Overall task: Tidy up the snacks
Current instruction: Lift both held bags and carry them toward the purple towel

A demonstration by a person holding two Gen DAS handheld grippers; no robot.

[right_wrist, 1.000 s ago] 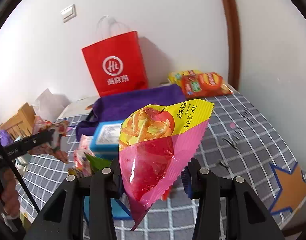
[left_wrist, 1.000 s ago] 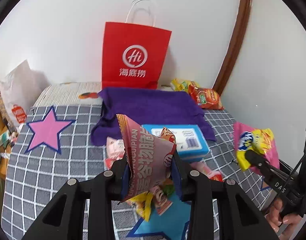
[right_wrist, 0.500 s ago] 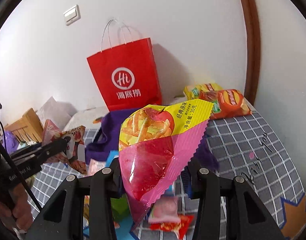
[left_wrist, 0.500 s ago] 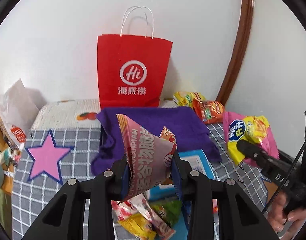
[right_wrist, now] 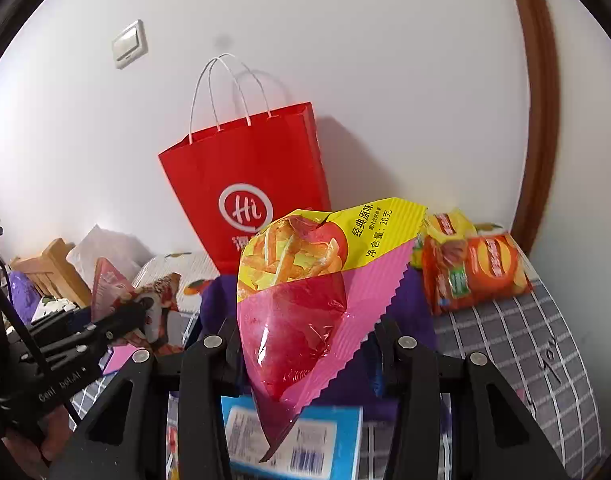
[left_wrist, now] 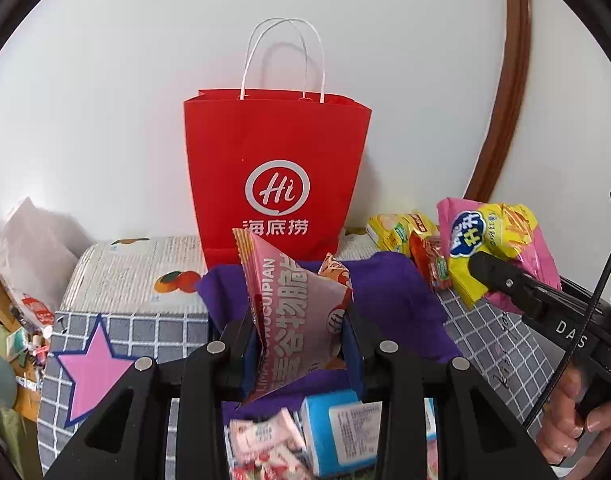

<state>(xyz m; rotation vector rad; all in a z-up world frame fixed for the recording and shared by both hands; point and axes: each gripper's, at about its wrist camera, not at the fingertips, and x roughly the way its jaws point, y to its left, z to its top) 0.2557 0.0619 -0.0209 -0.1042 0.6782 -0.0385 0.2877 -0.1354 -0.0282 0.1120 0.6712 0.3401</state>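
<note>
The left gripper [left_wrist: 301,344] is clamped on a pink pack [left_wrist: 293,312]. The right gripper [right_wrist: 305,344] is clamped on a pink and yellow pack [right_wrist: 305,292]. Both packs are up in the air, over the purple cloth [left_wrist: 393,296] and the blue box [right_wrist: 305,440]. The red bag [left_wrist: 277,168] stands upright against the wall, just behind the cloth, with its mouth open at the top.

The step looks like dropping both packs into the red bag. To do it well, each pack needs to go higher than the rim first, so it does not bump the front and tip the bag. The white handles [left_wrist: 283,60] stick up over the mouth, so it is best to come in between them or beside them. The mouth looks narrow, so one pack at a time seems safer than both at once. Each gripper should let go only when its pack hangs right over the mouth
</note>
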